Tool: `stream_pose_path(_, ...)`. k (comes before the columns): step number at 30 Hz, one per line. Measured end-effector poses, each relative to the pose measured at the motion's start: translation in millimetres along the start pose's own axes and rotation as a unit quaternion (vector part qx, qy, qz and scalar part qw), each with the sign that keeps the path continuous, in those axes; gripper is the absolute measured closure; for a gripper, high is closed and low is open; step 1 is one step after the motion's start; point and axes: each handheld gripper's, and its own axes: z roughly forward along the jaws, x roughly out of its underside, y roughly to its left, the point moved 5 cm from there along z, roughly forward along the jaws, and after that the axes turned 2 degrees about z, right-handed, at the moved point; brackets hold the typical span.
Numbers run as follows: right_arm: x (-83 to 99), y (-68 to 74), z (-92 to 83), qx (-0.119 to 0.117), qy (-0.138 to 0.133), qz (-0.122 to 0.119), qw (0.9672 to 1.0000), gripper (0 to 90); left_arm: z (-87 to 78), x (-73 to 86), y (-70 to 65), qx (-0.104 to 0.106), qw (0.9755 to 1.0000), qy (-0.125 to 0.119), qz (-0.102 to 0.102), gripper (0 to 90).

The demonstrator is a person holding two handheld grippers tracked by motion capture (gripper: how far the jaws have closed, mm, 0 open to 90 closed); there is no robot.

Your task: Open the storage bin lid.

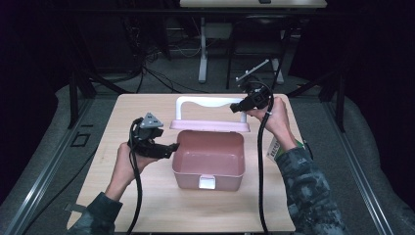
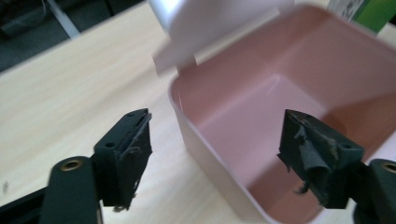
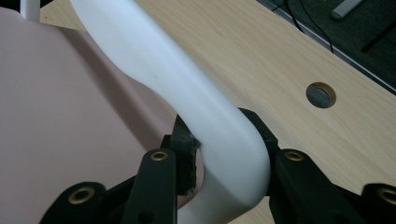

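A pink box (image 1: 230, 182) stands open in the middle of the wooden table (image 1: 142, 196), and its inside is empty. The pink lid (image 1: 209, 125) is up at the back, with a white handle (image 1: 205, 101) on top. My right gripper (image 1: 236, 107) is shut on the right bend of that handle (image 3: 187, 93), one pad on each side, close to the lid (image 3: 70, 116). My left gripper (image 1: 173, 147) hovers at the box's left rim with its jaws open. In the left gripper view the box wall (image 2: 210, 154) lies beyond the gap of the left gripper (image 2: 217, 135), untouched.
A green and white packet (image 1: 273, 147) lies on the table under the person's right forearm, just right of the box. A round hole (image 3: 321, 94) is cut in the tabletop near the right gripper. Table legs and cables (image 1: 147, 73) stand on the floor beyond the far edge.
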Motion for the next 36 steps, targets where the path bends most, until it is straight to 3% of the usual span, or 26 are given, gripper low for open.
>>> stream_pose_path(6,0.4,0.2,1.0,0.0,0.005,0.004,1.0,70.0,-1.9,-21.6,2.2,0.0,0.9998,-0.01,0.02,34.9)
stream_pose_path(7,0.4,-0.2,1.5,0.0,0.005,0.005,1.0,69.9,-2.4,-27.0,1.4,-0.006,0.9994,-0.012,0.032,36.0)
stream_pose_path(12,0.2,-1.1,3.2,0.001,0.004,0.006,1.0,69.9,-0.6,-34.2,-3.3,-0.018,0.9984,-0.014,0.051,40.1)
stream_pose_path(13,0.3,-1.2,3.4,0.003,0.005,0.008,1.0,69.9,0.8,-36.2,-5.4,-0.024,0.9976,-0.015,0.063,41.2)
stream_pose_path(20,0.5,-1.3,3.6,0.004,0.004,0.008,0.9999,69.7,6.6,-38.6,-8.3,-0.034,0.9968,-0.01,0.072,52.3)
stream_pose_path(26,1.6,-3.1,3.4,0.007,0.001,0.012,0.9999,69.4,5.7,-40.3,-6.4,-0.058,0.9953,-0.011,0.076,61.1)
stream_pose_path(36,1.4,-5.3,4.4,0.013,0.002,0.013,0.9998,67.9,4.6,-41.4,-5.3,-0.079,0.9931,-0.013,0.085,68.4)
